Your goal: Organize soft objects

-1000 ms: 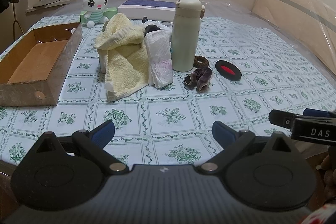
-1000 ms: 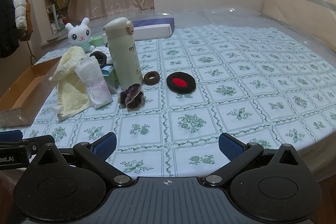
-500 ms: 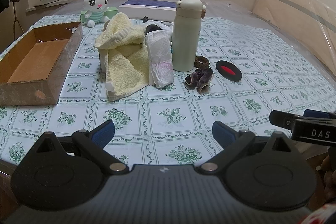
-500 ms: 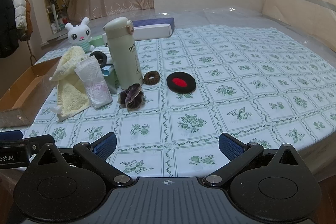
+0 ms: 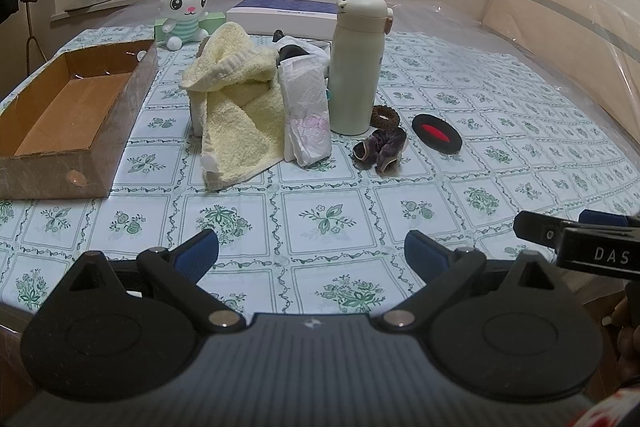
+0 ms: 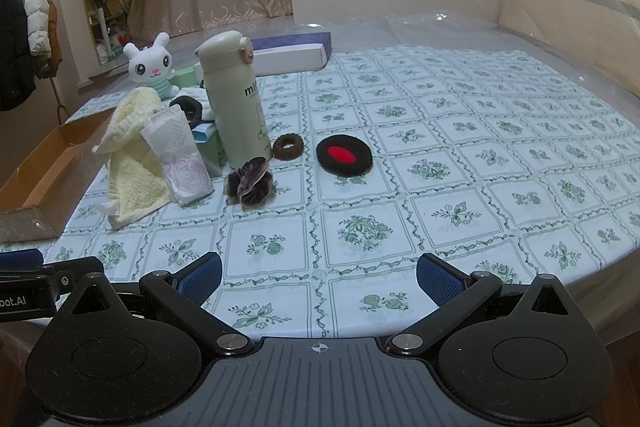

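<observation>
Left wrist view: left gripper [image 5: 312,247] spread wide, nothing between fingers, hovering over near edge of bench w/ green floral tablecloth [image 5: 332,219]. Open brown cardboard box [image 5: 72,115] at left. Pale yellow terry towel [image 5: 236,107] draped in a heap mid-bench, white plastic-wrapped pad [image 5: 306,115] leaning on its right side. Cream thermos bottle [image 5: 356,63] upright just right of pad. Brown hair ring [image 5: 385,117] touching bottle base; dark purple velvet scrunchie [image 5: 380,149] nearer; round black pad w/ red centre [image 5: 437,137] to the right. White plush bunny w/ striped shirt [image 5: 182,11] far left, by long white-and-blue flat box [image 5: 288,15].

Right wrist view: right gripper [image 6: 320,277] also spread, empty, at near edge. Same cluster sits left of centre: towel [image 6: 134,155], pad [image 6: 180,159], bottle [image 6: 236,99], scrunchie [image 6: 250,181], hair ring [image 6: 288,147], black-red pad [image 6: 344,155], bunny [image 6: 152,65]. Box corner [image 6: 36,179] at far left.
</observation>
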`<state>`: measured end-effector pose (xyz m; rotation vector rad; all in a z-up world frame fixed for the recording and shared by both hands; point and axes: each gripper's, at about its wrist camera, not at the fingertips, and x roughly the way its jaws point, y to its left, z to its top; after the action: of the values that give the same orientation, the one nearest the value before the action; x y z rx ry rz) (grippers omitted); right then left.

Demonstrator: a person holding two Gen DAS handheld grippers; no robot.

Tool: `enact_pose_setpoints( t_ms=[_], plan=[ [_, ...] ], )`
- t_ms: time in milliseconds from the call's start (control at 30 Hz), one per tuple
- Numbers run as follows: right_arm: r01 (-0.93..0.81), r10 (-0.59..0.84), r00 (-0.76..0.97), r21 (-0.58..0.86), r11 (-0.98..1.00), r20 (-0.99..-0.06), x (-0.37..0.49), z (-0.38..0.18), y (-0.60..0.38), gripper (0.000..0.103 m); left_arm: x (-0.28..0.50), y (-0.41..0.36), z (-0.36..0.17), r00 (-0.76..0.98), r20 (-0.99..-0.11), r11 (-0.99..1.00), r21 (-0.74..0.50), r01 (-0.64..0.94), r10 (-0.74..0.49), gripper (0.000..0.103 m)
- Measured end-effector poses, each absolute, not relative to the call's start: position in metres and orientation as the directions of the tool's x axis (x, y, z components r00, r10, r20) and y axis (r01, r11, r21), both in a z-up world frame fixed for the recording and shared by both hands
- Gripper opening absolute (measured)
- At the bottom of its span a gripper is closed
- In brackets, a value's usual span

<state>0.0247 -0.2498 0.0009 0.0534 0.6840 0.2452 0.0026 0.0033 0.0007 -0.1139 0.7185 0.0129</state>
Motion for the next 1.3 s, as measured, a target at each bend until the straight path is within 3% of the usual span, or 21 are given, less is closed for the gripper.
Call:
enact_pose_setpoints(
  t_ms=[1300],
  plan=[
    [-0.185, 0.229, 0.752, 0.135, 0.973, -0.618, 0.040, -0.011, -0.263, 0.103, 0.019, 0.005, -0.008, 0.750, -0.660, 0.992, -0.124, -0.035, -0.056, 0.097]
  ],
)
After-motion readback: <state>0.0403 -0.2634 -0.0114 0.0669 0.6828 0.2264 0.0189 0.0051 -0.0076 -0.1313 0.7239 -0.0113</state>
